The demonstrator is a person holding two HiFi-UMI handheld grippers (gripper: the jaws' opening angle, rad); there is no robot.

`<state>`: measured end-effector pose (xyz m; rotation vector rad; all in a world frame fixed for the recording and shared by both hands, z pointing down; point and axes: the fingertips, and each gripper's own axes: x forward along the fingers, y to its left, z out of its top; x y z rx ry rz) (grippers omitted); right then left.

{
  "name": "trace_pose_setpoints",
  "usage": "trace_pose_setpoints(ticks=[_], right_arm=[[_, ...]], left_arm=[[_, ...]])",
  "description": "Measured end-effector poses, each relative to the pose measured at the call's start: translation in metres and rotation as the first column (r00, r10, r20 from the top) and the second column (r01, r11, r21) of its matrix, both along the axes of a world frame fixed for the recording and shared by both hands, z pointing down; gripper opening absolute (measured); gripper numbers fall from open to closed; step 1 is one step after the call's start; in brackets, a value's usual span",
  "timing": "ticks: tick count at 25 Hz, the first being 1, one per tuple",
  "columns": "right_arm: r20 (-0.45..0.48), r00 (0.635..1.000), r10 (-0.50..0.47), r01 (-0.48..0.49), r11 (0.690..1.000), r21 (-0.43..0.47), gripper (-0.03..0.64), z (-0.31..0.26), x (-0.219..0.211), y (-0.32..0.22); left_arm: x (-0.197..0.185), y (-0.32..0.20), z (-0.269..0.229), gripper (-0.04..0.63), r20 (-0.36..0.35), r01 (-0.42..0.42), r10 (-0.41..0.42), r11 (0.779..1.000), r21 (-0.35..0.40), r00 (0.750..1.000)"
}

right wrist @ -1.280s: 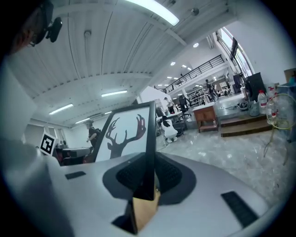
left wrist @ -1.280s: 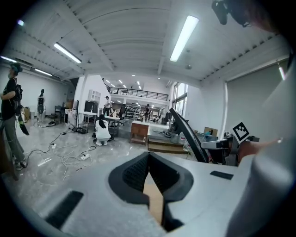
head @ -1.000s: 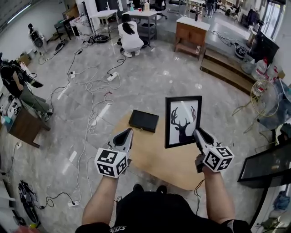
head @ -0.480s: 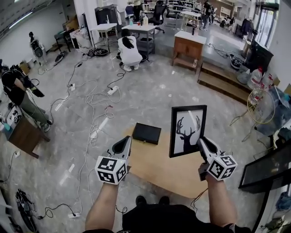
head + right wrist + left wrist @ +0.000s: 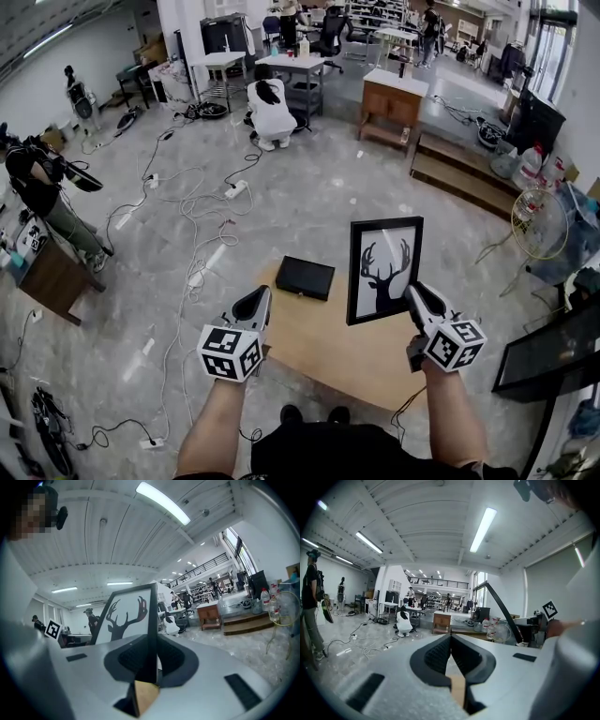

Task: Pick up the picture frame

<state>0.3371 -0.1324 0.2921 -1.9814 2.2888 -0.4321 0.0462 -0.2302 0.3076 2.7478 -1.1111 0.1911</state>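
Note:
The picture frame (image 5: 383, 268), black with a deer silhouette on white, is held upright in the air above the round wooden table (image 5: 319, 342). My right gripper (image 5: 412, 294) is shut on the frame's lower right edge. In the right gripper view the frame (image 5: 126, 616) rises between the jaws, its black edge pressed by both pads. My left gripper (image 5: 257, 303) hovers over the table's left side with its jaws closed together and nothing between them. In the left gripper view the frame's edge (image 5: 502, 612) shows as a dark slanted bar to the right.
A flat black box (image 5: 305, 277) lies at the table's far edge. Cables (image 5: 192, 202) trail over the grey floor. A crouching person (image 5: 270, 111) is far ahead, another person (image 5: 42, 192) stands at left. A fan (image 5: 541, 220) and a dark screen (image 5: 548, 349) sit at right.
Both grippers rose slightly, and the frame lifted with the right one, standing a little higher and further right in the head view. The jaws kept their states.

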Motion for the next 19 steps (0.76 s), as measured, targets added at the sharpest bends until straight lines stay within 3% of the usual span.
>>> trace_pose_setpoints(ticks=[19], right_arm=[[0.004, 1.0, 0.001, -0.001, 1.0, 0.0, 0.07, -0.0009, -0.0012, -0.0004]], left_arm=[[0.0049, -0.001, 0.0005, 0.008, 0.002, -0.011, 0.011, 1.0, -0.012, 1.0]])
